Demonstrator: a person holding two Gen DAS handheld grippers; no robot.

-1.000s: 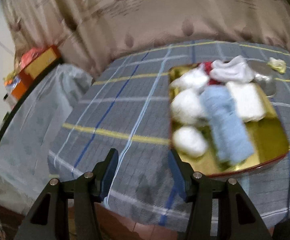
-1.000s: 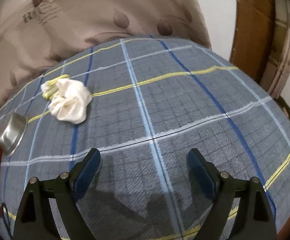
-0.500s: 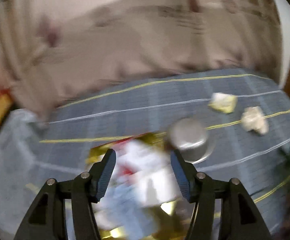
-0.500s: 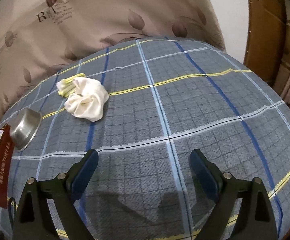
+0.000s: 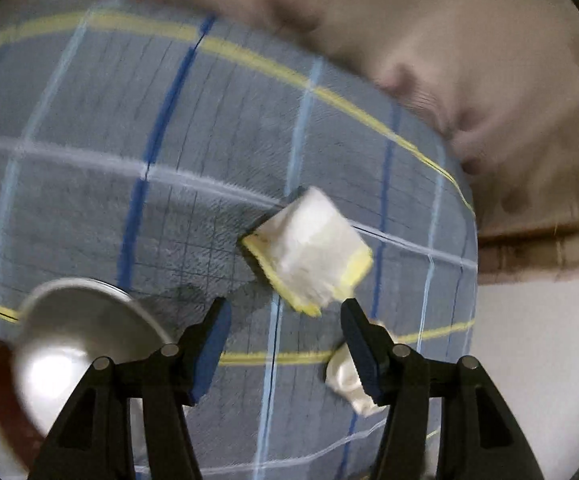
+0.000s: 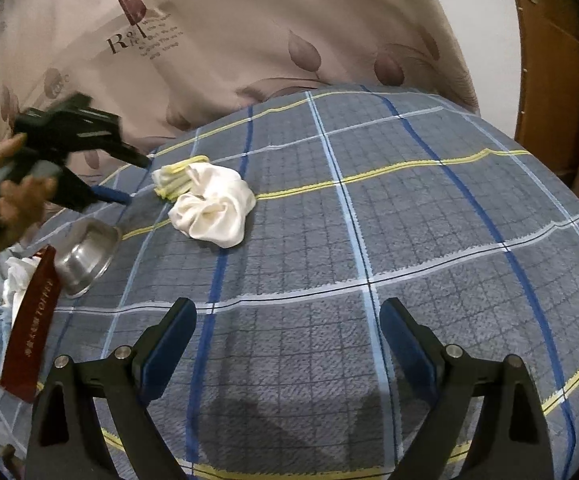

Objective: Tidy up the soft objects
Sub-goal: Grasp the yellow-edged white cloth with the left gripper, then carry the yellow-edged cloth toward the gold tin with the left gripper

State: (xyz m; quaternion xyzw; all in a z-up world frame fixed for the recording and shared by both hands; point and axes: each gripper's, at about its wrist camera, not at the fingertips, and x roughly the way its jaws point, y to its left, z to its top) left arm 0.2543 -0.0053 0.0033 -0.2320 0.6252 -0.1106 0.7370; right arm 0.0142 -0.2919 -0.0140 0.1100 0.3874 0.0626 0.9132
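Observation:
A folded white cloth with yellow edges [image 5: 309, 252] lies on the plaid tablecloth just ahead of my open, empty left gripper [image 5: 285, 328]. A cream satin scrunchie [image 5: 349, 384] lies partly behind its right finger. In the right wrist view the folded cloth [image 6: 175, 178] and the scrunchie [image 6: 213, 210] lie side by side, and the left gripper [image 6: 125, 180] hovers just left of them, held by a hand. My right gripper [image 6: 287, 336] is open and empty, low over bare tablecloth nearer the front.
A steel bowl [image 6: 85, 256] stands left of the scrunchie, also low left in the left wrist view [image 5: 77, 352]. A gold tray with a red rim [image 6: 29, 324] holds white and blue cloths at far left. A curtain hangs behind; a wooden door [image 6: 549, 60] stands right.
My left gripper swung right from the tray, past the steel bowl, to the folded cloth and scrunchie. My right gripper pulled back slightly; the scene has widened in its view.

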